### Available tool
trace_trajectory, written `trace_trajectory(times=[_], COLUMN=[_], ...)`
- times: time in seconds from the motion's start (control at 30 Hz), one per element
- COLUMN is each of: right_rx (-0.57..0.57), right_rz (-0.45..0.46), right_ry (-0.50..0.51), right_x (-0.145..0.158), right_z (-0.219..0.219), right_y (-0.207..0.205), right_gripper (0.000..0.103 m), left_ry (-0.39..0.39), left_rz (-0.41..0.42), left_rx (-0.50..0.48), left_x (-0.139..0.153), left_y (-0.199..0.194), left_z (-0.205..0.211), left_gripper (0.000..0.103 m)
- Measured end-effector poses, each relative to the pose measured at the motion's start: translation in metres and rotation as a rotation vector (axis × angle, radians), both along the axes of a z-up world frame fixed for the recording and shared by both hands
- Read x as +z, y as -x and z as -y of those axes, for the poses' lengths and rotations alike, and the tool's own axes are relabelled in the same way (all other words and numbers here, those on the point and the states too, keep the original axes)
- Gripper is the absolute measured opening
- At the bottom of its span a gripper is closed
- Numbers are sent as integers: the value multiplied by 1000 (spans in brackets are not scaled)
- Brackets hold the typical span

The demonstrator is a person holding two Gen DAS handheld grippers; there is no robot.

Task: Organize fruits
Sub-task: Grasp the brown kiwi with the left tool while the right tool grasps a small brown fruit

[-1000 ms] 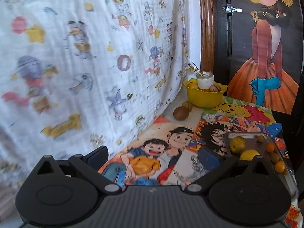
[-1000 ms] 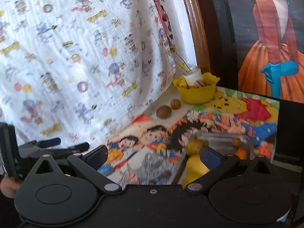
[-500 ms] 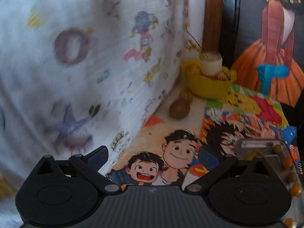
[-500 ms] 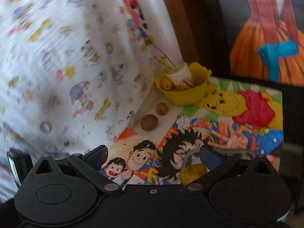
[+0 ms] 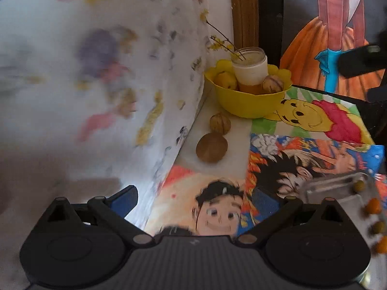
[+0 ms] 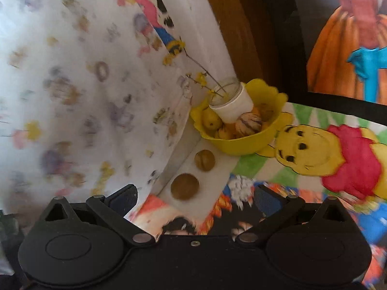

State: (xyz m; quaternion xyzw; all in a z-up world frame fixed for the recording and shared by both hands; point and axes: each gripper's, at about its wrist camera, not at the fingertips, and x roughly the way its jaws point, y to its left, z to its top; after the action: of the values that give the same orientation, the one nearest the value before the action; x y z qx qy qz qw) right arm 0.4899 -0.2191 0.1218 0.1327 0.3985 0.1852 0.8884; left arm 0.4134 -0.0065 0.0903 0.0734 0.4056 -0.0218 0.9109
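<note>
Two brown round fruits lie on the table by the curtain: the nearer one (image 5: 212, 147) (image 6: 185, 186) and the farther one (image 5: 219, 123) (image 6: 204, 160). Behind them a yellow bowl (image 5: 251, 101) (image 6: 244, 142) holds a yellow fruit (image 5: 225, 79), a striped fruit (image 6: 249, 124) and a white jar (image 5: 251, 68). A clear tray (image 5: 338, 188) with several small orange and green fruits sits at the right. My left gripper (image 5: 196, 199) is open and empty, short of the brown fruits. My right gripper (image 6: 196, 197) is open and empty, just short of the nearer brown fruit.
A cartoon-print curtain (image 5: 96, 72) hangs along the table's left side. Cartoon posters (image 5: 314, 120) cover the tabletop. A wooden post (image 5: 244, 12) and a painted panel (image 5: 338, 36) stand behind the bowl. The right gripper's dark body (image 5: 360, 60) shows at the far right of the left view.
Both grippers have moved forward toward the brown fruits and the yellow bowl, which now look larger. The tray has slid toward the right edge of the left view and out of the right view.
</note>
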Motion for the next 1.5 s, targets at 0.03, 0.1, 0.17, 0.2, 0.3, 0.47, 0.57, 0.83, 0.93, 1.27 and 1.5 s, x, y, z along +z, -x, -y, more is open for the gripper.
trace_trajectory(times=[0.03, 0.1, 0.17, 0.2, 0.3, 0.47, 0.57, 0.83, 0.93, 1.27, 1.5], right_rx=[10, 23, 30, 30, 24, 30, 33, 17, 16, 11, 25], right_rz=[9, 20, 19, 19, 20, 19, 14, -5, -7, -3, -4], right_ry=[-1, -17, -38, -42, -57, -60, -71, -116, -126, -153, -162], right_x=[-12, -35, -57, -68, -96, -127, -139, -161, -167, -191, -200], right_z=[-4, -8, -12, -14, -17, -26, -33, -48, -50, -58, -64], right_y=[-11, -31, -50, -58, -78, -101, -115, -137, -144, -167, -169], right_gripper=[102, 101, 100, 98, 94, 84, 81, 74, 72, 62, 49], left_ry=[-2, -8, -23, -34, -62, -28, -25, -4, -6, 5, 40], left_rz=[5, 14, 21, 22, 27, 28, 44, 66, 76, 97, 87], left_rx=[-5, -22, -44, -56, -73, -54, -45, -85, -108, -135, -136], left_x=[-8, -26, -43, -52, -75, -98, -106, -118, -121, -130, -134], left_y=[-8, -24, -37, -42, -58, -81, -90, -105, -106, -115, -117], left_z=[2, 7, 11, 13, 17, 15, 13, 12, 11, 11, 11], left_gripper=[103, 103, 103, 103, 102, 100, 97, 89, 85, 75, 63])
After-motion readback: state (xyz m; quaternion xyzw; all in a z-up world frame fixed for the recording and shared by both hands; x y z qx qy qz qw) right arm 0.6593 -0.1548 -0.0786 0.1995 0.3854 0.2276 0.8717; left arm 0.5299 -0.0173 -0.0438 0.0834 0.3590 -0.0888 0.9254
